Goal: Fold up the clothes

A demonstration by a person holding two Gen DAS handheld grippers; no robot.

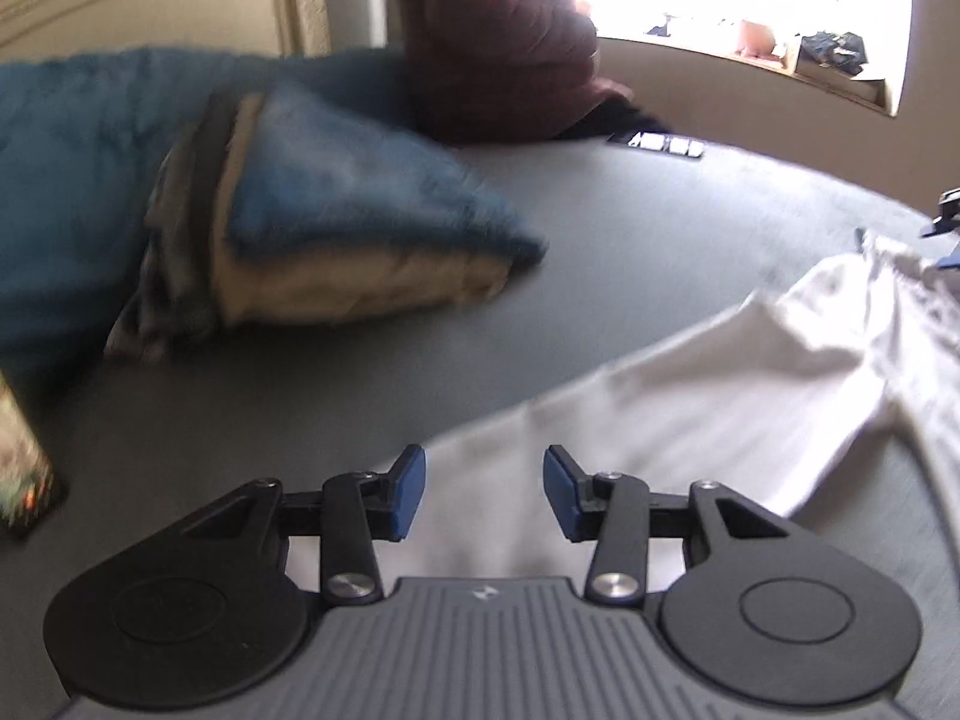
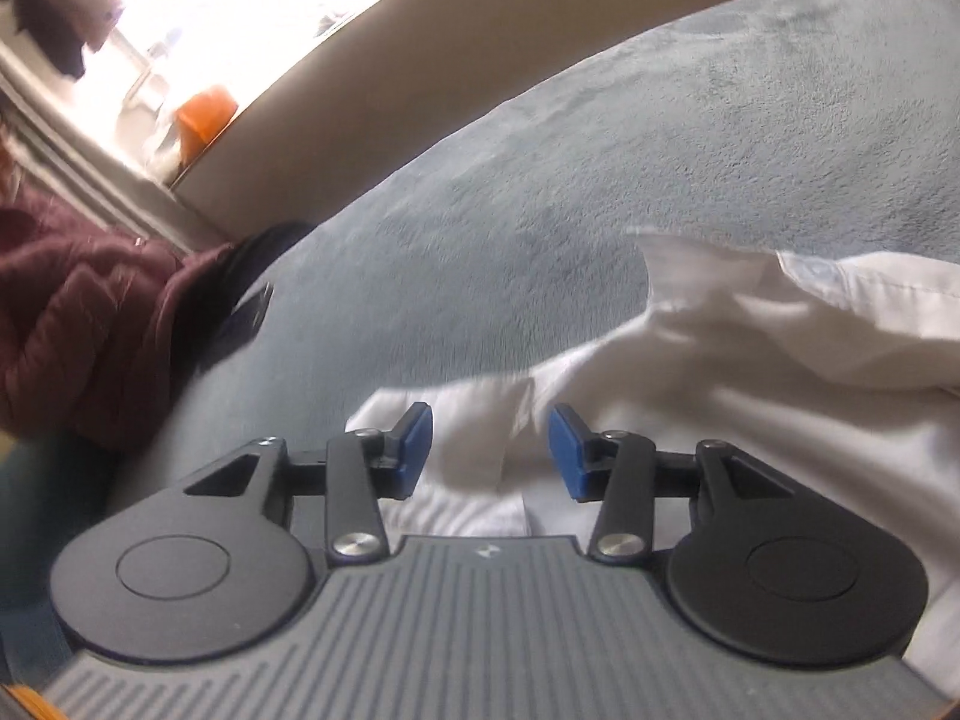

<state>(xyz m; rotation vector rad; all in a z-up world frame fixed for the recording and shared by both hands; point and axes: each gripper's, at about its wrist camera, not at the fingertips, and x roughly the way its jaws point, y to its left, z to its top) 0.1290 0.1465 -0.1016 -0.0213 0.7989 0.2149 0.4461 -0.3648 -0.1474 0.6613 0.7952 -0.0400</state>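
The crumpled white cotton shirt (image 1: 720, 384) lies on the grey-blue plush bed cover (image 1: 360, 372), filling the lower right of both views. The left gripper (image 1: 484, 492) and right gripper (image 2: 490, 450) both stand with jaws wide apart over its near edge, holding nothing, probably lined up to pinch the cloth. At the left view's upper left lies a folded blue fleece blanket (image 1: 336, 192); a maroon quilted jacket (image 2: 78, 300) sits at the right view's left edge. Neither seems to block the shirt.
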